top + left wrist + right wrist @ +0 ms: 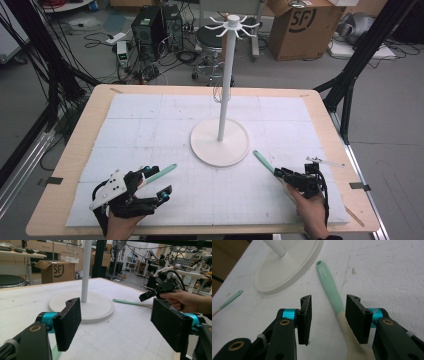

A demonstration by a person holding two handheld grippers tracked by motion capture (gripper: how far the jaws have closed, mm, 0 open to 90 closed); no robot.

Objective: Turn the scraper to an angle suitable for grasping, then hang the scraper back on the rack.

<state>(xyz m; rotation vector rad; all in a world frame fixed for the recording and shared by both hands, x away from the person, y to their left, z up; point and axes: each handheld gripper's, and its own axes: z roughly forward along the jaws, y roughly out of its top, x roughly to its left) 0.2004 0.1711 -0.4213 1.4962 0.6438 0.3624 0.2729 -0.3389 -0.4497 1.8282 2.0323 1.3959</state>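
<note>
On the white mat, right of the stand base, lies a mint-handled spatula: handle end with the hang hole points toward the base, cream-coloured head back under the right tongs. In the right gripper view its neck runs up between the two pads, close against the right-hand one; cannot tell if it touches. Clear gap on the other side, so the tongs stand open around it, not clamping. Spatula flat on the mat.

In the high view the same spatula shows its handle sticking out up-left from the right tongs, tip just short of the base rim.

Second mint-handled utensil lies on the left half of the mat, handle angled up-right, lower end hidden under the left tongs. Left gripper view: left tongs wide open, nothing between the pads, a bit of mint showing just below the left pad.

White stand: round flat base mid-mat, thin upright pole, ring of hooks at the top. Spatula handle tip near the base but apart from it.

Mat covers most of the wooden bench. Behind: cardboard box, a stool, computer towers, cables on the floor.
</note>
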